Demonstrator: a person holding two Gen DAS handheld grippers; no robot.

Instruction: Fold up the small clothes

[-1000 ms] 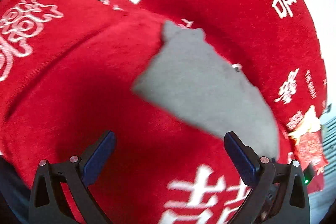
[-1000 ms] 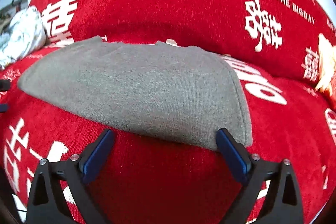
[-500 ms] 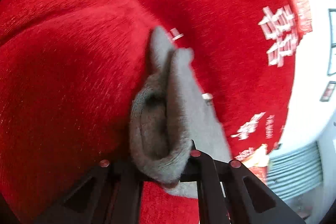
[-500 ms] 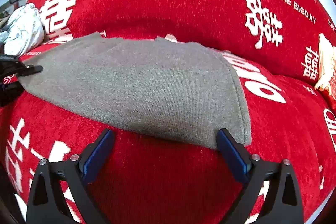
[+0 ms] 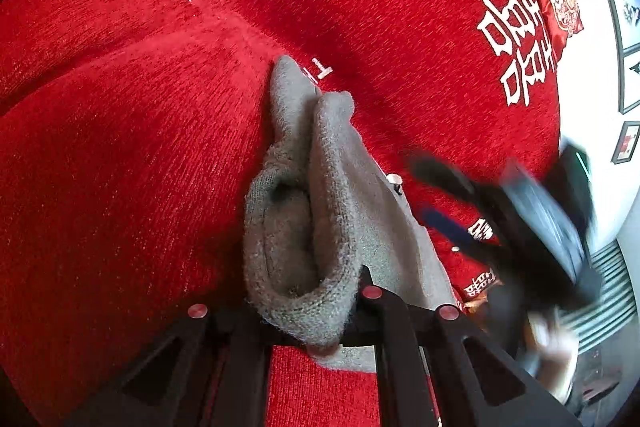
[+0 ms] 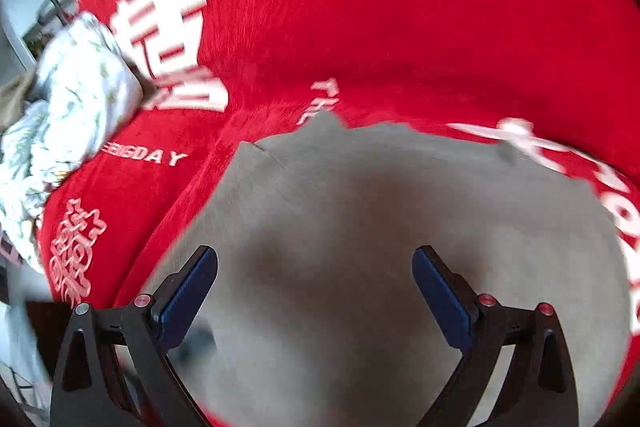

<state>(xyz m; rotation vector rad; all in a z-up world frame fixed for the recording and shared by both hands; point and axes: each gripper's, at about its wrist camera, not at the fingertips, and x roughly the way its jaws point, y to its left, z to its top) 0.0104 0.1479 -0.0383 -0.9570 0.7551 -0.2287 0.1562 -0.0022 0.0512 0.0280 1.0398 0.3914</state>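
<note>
Two views: left wrist, then right wrist.
Left wrist: left gripper [image 5: 320, 311] pinched tight on bunched edge of grey garment [image 5: 320, 227], which trails across the red cover [image 5: 120, 167].
Right wrist: right gripper [image 6: 316, 291] spread wide above the garment, pads clear; picture blurred.
Floral bundle [image 6: 68, 115]: far left on cover.

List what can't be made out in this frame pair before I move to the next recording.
- Left gripper pads: left wrist view, buried in the bunched edge of the grey garment.
- Right gripper: left wrist view, motion blur smears its shape.
- Garment type: right wrist view, blurred, and its near edge is cut off by the frame bottom.
- Pale printed cloth: right wrist view, blurred and cropped at the left edge.
</note>
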